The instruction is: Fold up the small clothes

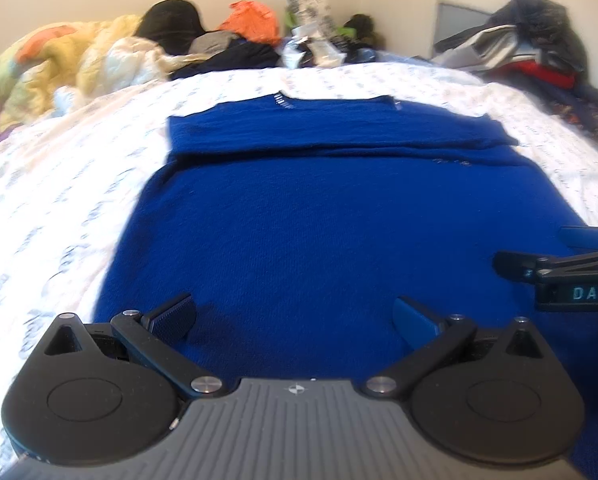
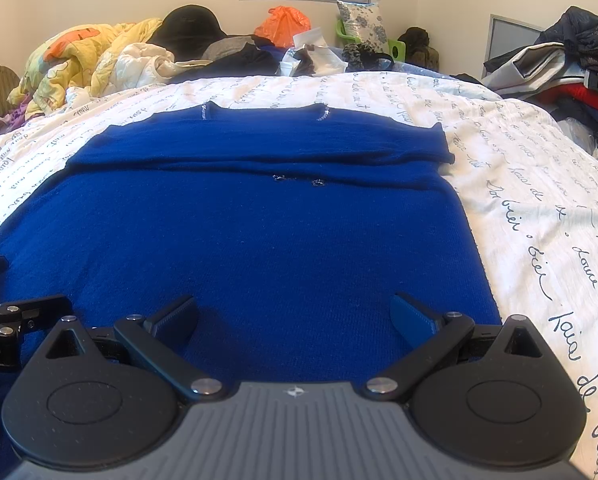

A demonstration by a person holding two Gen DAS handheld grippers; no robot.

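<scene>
A royal-blue knit sweater [image 1: 299, 216] [image 2: 239, 232] lies flat on the bed, neckline at the far end, with its sleeves folded across the chest as a band. My left gripper [image 1: 295, 316] hovers open over the near hem, left of centre, nothing between its fingers. Over the hem's right part my right gripper [image 2: 295, 314] is also open and empty. The right gripper [image 1: 547, 256] shows at the right edge of the left wrist view. In the right wrist view the left gripper [image 2: 3, 292] shows at the left edge.
The bed carries a white sheet [image 2: 539, 208] printed with dark script. At the far end lie a yellow quilt [image 2: 83, 60], dark clothes, an orange bag [image 2: 283, 20] and a floral pillow [image 2: 359, 20]. A clothes pile [image 2: 571, 68] stands at the right.
</scene>
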